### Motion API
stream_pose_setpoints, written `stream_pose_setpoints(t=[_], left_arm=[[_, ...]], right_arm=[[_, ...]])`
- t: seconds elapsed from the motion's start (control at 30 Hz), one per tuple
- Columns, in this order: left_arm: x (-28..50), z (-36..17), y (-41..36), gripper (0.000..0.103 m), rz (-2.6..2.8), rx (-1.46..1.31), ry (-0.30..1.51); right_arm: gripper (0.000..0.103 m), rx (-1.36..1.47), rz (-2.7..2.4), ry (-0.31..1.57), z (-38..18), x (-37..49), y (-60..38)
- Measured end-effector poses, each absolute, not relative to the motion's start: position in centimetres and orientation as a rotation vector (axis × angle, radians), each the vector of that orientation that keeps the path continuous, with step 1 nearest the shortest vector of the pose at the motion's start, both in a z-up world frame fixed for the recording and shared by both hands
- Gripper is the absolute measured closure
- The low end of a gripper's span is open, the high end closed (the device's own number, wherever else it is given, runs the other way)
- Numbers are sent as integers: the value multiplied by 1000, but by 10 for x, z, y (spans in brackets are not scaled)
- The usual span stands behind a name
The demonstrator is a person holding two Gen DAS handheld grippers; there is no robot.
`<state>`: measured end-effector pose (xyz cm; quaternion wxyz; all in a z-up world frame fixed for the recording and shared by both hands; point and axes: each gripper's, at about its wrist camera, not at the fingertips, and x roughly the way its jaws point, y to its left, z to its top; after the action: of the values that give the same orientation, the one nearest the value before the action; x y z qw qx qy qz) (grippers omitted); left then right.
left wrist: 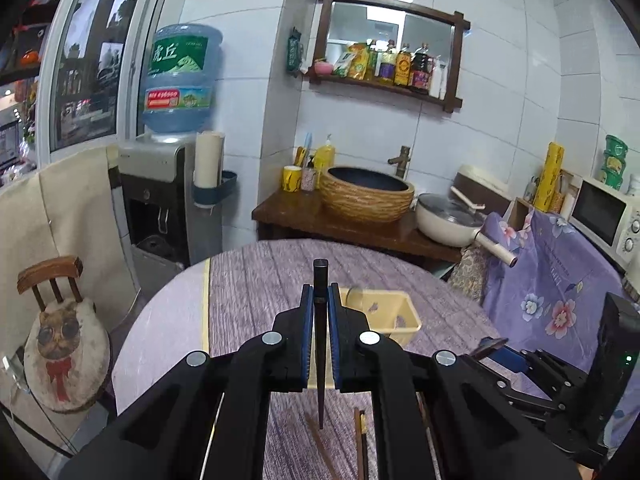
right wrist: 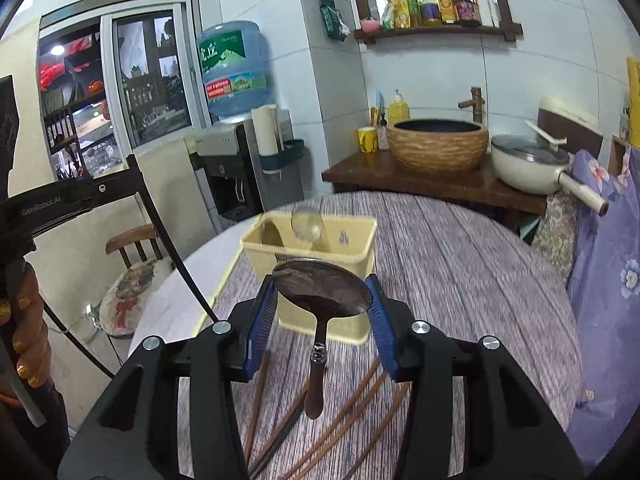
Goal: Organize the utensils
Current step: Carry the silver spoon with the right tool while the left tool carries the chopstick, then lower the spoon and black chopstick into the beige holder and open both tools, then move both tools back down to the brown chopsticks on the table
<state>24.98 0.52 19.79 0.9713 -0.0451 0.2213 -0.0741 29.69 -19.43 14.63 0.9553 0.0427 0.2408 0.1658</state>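
Above the table [right wrist: 460, 240], right claw [right wrist: 320, 304] grips spoon [right wrist: 322, 290], left claw [left wrist: 320, 300] chopstick [left wrist: 321, 320].

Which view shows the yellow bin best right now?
The right wrist view: the yellow bin sits centred beyond the spoon, its open top and front wall visible. In the left wrist view the left gripper hides most of it.

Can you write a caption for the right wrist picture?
Right claw grips a dark metal spoon above the round table, near the yellow plastic bin.
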Motion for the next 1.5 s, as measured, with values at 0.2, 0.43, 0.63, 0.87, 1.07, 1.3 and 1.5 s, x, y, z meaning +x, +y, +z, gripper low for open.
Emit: stream_pose_setpoints(t=[0.2,0.43,0.63,0.87,1.07,1.3,1.5], left_arm=[[264,257,4,95,-158,-105,374],[300,285,1,95,-145,-177,342],[324,249,-4,95,-107,-185,366],[342,190,-10,95,-100,-186,461],[349,155,-15,95,-98,-160,526],[345,146,-15,95,-92,-138,540],[317,159,-10,58,-78,-114,451]], right_arm=[[57,98,324,403,208,326,-191],[57,115,274,340,245,371,-183],[57,79,234,358,210,397,-172],[57,59,211,415,156,411,-169],[57,34,204,444,122,411,-168],[57,-7,197,423,101,404,-167],[33,-41,186,321,107,374,-171]])
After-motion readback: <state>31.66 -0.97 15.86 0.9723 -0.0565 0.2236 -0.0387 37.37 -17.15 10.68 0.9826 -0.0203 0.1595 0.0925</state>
